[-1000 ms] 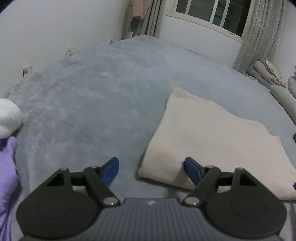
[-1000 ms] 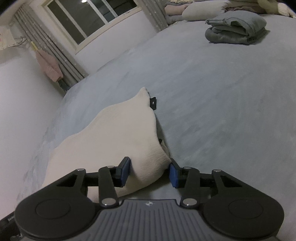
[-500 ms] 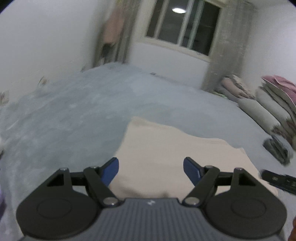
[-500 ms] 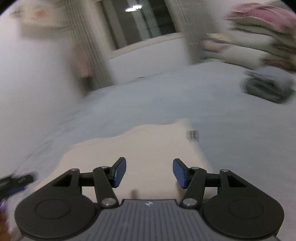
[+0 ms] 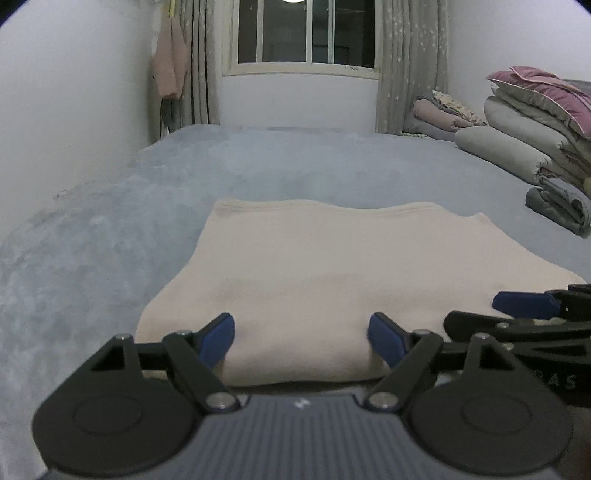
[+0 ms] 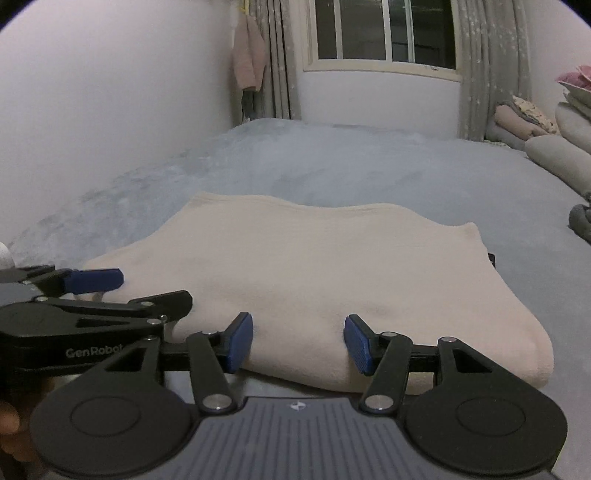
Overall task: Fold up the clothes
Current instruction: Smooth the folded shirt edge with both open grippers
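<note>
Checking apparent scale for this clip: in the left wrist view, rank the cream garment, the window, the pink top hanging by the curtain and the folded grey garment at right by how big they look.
1. cream garment, nearest the camera
2. window
3. pink top and folded grey garment: look alike, unranked

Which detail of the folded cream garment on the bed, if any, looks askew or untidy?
The cream garment is folded fairly neatly on the grey bed cover, but its far edge runs wavy rather than straight, and a small dark tag sticks out at its right side. Nothing looks spilled or damaged.
</note>
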`<action>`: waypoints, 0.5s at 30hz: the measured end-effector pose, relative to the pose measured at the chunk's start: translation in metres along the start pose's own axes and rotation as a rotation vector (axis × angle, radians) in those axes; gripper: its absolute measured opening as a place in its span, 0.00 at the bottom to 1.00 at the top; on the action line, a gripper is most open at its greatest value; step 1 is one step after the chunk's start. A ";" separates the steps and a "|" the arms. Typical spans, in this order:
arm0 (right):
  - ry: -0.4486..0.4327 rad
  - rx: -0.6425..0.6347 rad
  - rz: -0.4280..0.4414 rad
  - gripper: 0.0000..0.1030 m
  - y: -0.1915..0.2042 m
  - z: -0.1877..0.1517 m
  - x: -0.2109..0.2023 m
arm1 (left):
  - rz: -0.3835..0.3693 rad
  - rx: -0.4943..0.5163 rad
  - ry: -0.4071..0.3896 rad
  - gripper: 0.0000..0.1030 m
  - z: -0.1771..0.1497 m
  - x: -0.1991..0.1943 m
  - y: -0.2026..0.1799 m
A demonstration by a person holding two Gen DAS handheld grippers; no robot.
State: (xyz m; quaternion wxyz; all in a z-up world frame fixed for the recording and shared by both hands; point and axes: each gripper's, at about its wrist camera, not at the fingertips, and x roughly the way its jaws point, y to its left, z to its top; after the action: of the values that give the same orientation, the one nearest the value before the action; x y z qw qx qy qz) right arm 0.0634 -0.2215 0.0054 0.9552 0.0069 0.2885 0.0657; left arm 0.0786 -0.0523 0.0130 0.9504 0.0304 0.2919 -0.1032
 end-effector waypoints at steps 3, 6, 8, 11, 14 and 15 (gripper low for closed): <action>0.012 0.007 0.007 0.52 -0.011 0.002 0.000 | 0.008 0.001 0.015 0.79 0.000 0.004 0.003; 0.017 0.023 0.006 0.50 -0.020 0.006 -0.001 | 0.006 -0.016 0.023 0.79 0.001 0.003 0.011; 0.017 0.037 0.005 0.49 -0.023 0.009 -0.002 | 0.005 -0.026 0.026 0.79 0.002 0.004 0.017; 0.016 0.056 0.001 0.49 -0.033 0.007 -0.006 | -0.013 -0.057 0.029 0.78 0.004 0.002 0.030; 0.015 0.077 -0.014 0.49 -0.042 0.006 -0.009 | -0.030 -0.084 0.031 0.77 0.005 -0.001 0.039; 0.015 0.086 -0.020 0.49 -0.045 0.006 -0.010 | -0.033 -0.087 0.030 0.77 0.006 -0.001 0.041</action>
State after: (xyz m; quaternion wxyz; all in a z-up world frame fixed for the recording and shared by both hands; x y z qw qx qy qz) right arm 0.0635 -0.2674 0.0137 0.9525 0.0446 0.2982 0.0436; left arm 0.0900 -0.0126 0.0183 0.9445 -0.0142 0.3108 -0.1056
